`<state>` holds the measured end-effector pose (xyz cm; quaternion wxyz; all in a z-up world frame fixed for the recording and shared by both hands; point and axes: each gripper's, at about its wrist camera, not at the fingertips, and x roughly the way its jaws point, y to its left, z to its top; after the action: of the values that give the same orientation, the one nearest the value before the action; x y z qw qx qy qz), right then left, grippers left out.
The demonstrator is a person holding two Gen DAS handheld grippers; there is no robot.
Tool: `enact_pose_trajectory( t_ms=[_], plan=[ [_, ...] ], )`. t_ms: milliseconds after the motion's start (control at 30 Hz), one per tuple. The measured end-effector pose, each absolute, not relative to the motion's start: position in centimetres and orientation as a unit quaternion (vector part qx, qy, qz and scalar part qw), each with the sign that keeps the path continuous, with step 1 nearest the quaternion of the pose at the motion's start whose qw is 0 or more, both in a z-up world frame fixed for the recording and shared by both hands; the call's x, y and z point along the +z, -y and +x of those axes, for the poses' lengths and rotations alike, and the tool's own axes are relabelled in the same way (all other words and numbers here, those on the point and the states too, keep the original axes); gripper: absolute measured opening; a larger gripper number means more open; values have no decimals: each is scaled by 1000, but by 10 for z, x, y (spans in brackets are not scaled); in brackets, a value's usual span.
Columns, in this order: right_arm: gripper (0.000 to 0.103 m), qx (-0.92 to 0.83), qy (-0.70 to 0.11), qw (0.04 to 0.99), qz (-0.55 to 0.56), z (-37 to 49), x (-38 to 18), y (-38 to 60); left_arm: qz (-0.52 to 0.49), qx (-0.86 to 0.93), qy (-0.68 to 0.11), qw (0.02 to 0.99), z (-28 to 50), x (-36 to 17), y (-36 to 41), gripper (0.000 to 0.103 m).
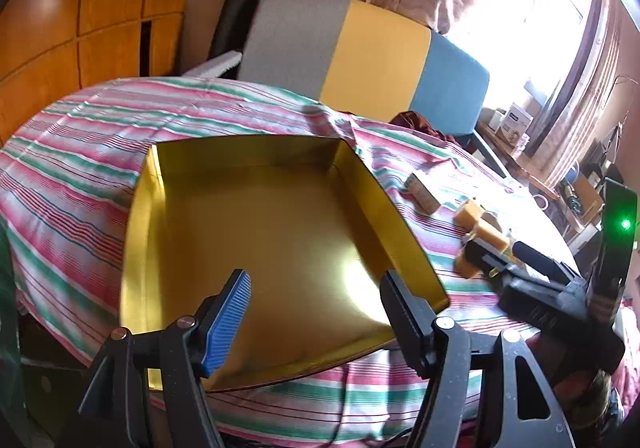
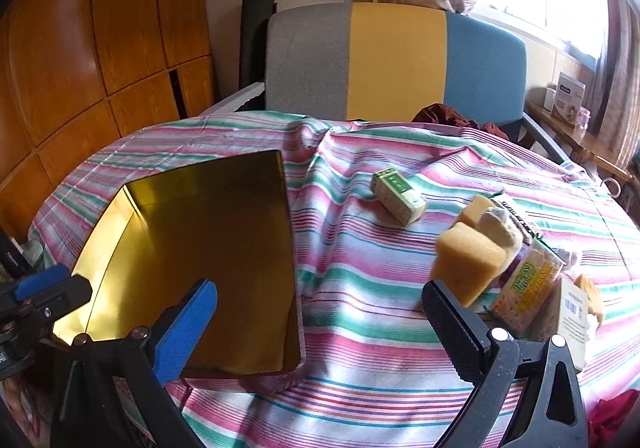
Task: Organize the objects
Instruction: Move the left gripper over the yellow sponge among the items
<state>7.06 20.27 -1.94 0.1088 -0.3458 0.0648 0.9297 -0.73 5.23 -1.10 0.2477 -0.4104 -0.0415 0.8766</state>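
An open gold tin (image 1: pixel 260 228) lies on the striped cloth with nothing inside it. My left gripper (image 1: pixel 316 314) hovers over its near edge, open, with nothing between the pads. In the right wrist view the tin (image 2: pixel 208 240) sits at the left, and my right gripper (image 2: pixel 320 328) stands wide open above bare cloth. Just past its black finger (image 2: pixel 452 328) lies a yellow sponge (image 2: pixel 468 268), with a second sponge (image 2: pixel 476 209), a cracker packet (image 2: pixel 524 288) and a white barcoded box (image 2: pixel 568 312) close by. A small green box (image 2: pixel 398 195) lies further back.
A grey, yellow and blue chair back (image 2: pixel 396 59) stands behind the cloth-covered table. Wooden cabinet doors (image 2: pixel 100 27) fill the left. A side shelf with boxes (image 2: pixel 568 99) runs under the window at right. My left gripper (image 2: pixel 48 292) shows at the left edge.
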Motion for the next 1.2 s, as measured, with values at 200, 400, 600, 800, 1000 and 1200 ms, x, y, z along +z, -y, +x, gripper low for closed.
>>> enact_pose_trajectory(
  t_ms=[200, 400, 600, 800, 1000, 1200],
  plan=[
    [103, 928, -110, 135, -330, 90, 6, -267, -391, 875, 28, 285, -2, -5, -84, 68],
    [103, 912, -142, 208, -324, 117, 17, -365, -397, 847, -12, 353, 1, -3, -124, 75],
    [103, 880, -241, 274, -304, 154, -11, -450, -386, 822, -63, 415, 9, 0, -177, 82],
    [103, 855, -379, 257, -245, 182, -16, -484, -400, 795, -104, 444, 9, -15, -247, 85],
    [103, 861, -389, 219, -245, 178, -13, -479, -437, 768, -137, 447, 6, -37, -297, 86],
    [103, 867, -388, 200, -242, 175, -13, -477, -459, 766, -172, 416, -9, -63, -337, 85]
  ],
)
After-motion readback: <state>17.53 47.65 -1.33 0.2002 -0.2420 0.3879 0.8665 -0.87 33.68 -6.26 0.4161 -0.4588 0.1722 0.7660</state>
